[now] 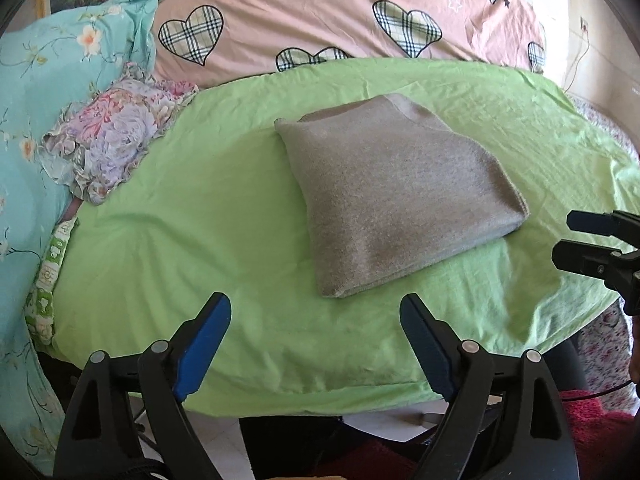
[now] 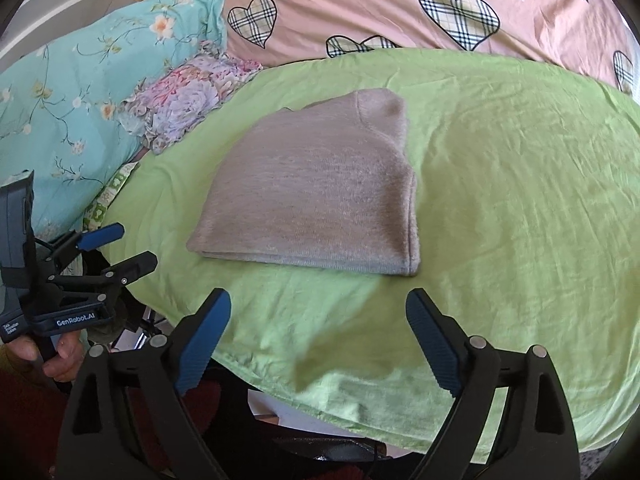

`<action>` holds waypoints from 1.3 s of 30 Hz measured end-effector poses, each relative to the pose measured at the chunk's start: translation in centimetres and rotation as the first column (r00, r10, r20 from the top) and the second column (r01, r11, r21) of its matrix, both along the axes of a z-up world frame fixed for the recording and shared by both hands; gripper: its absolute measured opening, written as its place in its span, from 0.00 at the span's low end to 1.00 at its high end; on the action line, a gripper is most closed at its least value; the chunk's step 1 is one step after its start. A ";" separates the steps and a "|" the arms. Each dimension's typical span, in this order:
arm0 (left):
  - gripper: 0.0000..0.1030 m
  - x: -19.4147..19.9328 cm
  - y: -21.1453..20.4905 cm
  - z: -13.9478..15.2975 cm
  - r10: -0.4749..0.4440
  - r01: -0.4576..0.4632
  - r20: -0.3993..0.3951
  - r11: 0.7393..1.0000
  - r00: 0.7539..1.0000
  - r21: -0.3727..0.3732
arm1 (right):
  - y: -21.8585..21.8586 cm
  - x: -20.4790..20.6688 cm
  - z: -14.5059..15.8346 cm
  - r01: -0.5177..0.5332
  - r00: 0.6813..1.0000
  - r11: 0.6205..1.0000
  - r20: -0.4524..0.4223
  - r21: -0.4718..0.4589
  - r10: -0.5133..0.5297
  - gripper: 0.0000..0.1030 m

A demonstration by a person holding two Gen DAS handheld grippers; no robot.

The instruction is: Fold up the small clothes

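Observation:
A grey knitted garment (image 1: 394,196) lies folded into a compact block on the green sheet (image 1: 200,240); the right wrist view shows the same garment (image 2: 316,192) flat with its folded edge toward me. My left gripper (image 1: 316,308) hangs open above the sheet's near edge, short of the garment, nothing between its blue pads. My right gripper (image 2: 318,306) is open too, just in front of the garment's near edge, empty. In the left wrist view the right gripper (image 1: 568,236) shows at the right edge; in the right wrist view the left gripper (image 2: 120,246) shows at the left, held by a hand (image 2: 60,356).
A pink duvet with checked hearts (image 1: 320,12) lies along the far side. A turquoise floral pillow (image 1: 48,92) and a crumpled floral cloth (image 1: 116,136) sit at the left. Below the sheet's near edge are tiled floor (image 1: 224,440) and a red mat (image 1: 600,432).

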State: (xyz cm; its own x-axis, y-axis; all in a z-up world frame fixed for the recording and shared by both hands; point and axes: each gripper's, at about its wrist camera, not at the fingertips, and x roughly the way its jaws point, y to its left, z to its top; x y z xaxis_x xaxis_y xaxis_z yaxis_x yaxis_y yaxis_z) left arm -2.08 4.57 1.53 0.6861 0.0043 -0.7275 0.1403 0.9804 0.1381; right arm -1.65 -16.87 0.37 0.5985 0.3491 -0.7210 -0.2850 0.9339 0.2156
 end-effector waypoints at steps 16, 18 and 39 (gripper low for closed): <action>0.86 4.7 0.5 -0.9 0.060 -0.060 -0.023 0.998 0.998 0.024 | 2.7 3.3 -2.4 -0.048 0.997 0.998 -0.064 -0.029 0.046 0.88; 0.86 5.0 0.3 -1.1 0.058 -0.057 -0.033 0.998 0.998 0.028 | 2.8 3.6 -2.5 -0.050 0.996 0.998 -0.070 -0.025 0.048 0.88; 0.88 8.1 -0.4 -0.3 0.053 -0.052 -0.056 0.998 0.997 0.024 | 3.6 7.4 -0.8 -0.063 0.996 0.997 -0.073 -0.037 0.060 0.89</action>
State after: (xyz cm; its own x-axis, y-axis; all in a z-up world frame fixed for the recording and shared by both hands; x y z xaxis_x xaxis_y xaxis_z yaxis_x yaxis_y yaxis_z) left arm 6.02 4.19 1.19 0.6419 0.0562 -0.7647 0.0968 0.9834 0.1535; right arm 5.72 -13.27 -0.45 0.5229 0.3538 -0.7755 -0.3269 0.9235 0.2009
